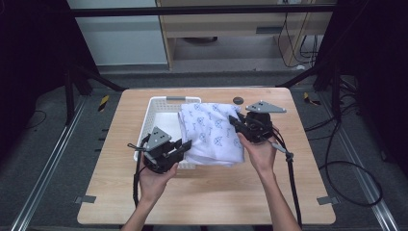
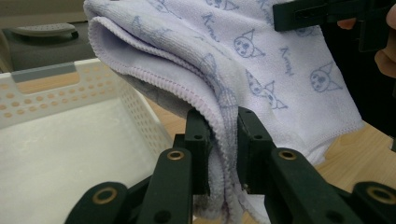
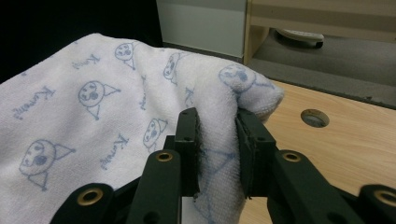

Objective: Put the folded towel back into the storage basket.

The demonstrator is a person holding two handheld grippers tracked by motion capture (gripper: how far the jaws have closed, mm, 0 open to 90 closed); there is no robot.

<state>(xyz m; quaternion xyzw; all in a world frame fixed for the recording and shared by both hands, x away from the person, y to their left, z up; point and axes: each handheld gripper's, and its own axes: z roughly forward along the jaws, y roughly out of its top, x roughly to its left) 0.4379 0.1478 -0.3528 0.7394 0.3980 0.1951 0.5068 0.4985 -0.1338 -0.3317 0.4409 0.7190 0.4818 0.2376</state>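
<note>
High view, towel: the folded white towel (image 1: 211,132) with a blue cat print is held over the right part of the white basket (image 1: 159,108) and the desk (image 1: 207,197), its right side beyond the basket's edge.
High view, left hand-held gripper (image 1: 185,146): the towel's near left corner is clamped; a two-corner hold is judged to be used so that the folded layers are kept flat and together while carried.
High view, right hand-held gripper (image 1: 235,121): the far right corner is clamped, so the towel is spanned diagonally between both hands.
High view, extra: the whole layout is given here, with the basket at the desk's far middle and a dark round hole (image 1: 238,100) beyond the towel.

Left gripper view, grip: the jaws are seen closed on the towel's hemmed, doubled edge (image 2: 219,140), with several layers pinched between the pads.
Left gripper view, extra: the perforated basket wall (image 2: 135,112) and its bare floor are seen to the left and below, so the towel hangs at the basket's rim, not inside it.

Right gripper view, grip: the jaws are closed on a rounded fold of the towel (image 3: 219,135); the cloth bulges above the pads.
Right gripper view, extra: bare desk (image 3: 336,154) is seen under this corner, with the round hole (image 3: 314,117) nearby.
</note>
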